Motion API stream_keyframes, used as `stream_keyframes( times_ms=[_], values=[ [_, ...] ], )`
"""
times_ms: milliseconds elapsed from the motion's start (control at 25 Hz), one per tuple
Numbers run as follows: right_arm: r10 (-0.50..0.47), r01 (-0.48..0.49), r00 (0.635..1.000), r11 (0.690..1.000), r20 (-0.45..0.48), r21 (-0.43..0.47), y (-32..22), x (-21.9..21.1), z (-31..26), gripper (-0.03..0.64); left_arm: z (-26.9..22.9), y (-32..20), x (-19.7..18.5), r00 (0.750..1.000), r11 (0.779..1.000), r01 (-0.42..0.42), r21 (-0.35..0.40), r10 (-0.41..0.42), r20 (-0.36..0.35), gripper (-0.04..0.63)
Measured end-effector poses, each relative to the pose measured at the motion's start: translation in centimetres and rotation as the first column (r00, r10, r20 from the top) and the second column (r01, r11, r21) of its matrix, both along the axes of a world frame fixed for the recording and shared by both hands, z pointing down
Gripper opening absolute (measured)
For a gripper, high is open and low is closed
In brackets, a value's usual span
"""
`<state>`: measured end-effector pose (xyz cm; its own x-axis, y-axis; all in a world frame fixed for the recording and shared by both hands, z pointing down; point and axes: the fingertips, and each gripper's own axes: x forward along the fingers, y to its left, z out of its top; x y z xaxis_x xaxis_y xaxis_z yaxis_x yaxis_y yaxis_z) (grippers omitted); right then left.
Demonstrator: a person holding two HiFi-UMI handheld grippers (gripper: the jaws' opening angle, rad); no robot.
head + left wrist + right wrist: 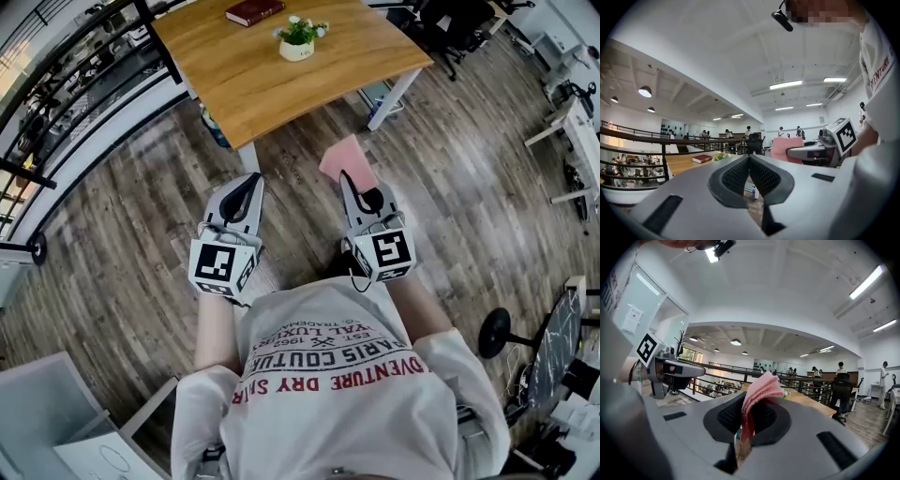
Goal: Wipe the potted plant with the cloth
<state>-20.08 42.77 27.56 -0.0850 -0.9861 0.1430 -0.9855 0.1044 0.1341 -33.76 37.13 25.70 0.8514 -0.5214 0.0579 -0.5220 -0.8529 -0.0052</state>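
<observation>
A potted plant (299,39) stood on the far table (272,89), a book (254,11) beyond it to the left; nearer, the cloth (342,156) sat between the right gripper's (348,178) jaws.

The tabletop (253,84) is showing smooth, honey-coloured wood grain with a soft sheen, while the floor (122,244) is looking like rougher, grey-brown planks. The cloth (761,390) is showing a pink, ribbed weave, matt and soft. The left gripper (251,180) and the right gripper (347,176) are both wearing matt grey plastic shells, their jaws lined with black, finely dimpled pads (736,176).
</observation>
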Motion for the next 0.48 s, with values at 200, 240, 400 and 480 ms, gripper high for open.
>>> stream_keyframes(
  times_ms=[200, 240, 400, 480],
  values=[
    [-0.039, 0.04, 0.999, 0.999, 0.001, -0.016, -3.8, 3.2, 1.1, 0.035, 0.8, -2.8, 2.4, 0.998, 0.998, 0.056, -0.003, -0.056, 0.007, 0.016],
    [-0.055, 0.055, 0.998, 0.998, 0.003, -0.018, -4.8, 4.0, 1.4, 0.035, 1.1, -3.6, 3.0, 0.997, 0.997, 0.074, -0.006, -0.074, 0.011, 0.017],
    [-0.123, 0.123, 0.992, 0.992, 0.017, -0.022, -8.4, 7.6, 2.3, 0.035, 1.7, -6.5, 6.3, 0.988, 0.988, 0.153, -0.009, -0.153, 0.018, 0.017],
    [-0.151, 0.152, 0.988, 0.988, 0.027, -0.029, -10.9, 10.1, 2.5, 0.035, 1.6, -8.2, 8.9, 0.982, 0.983, 0.185, -0.013, -0.185, 0.023, 0.017]
  ],
)
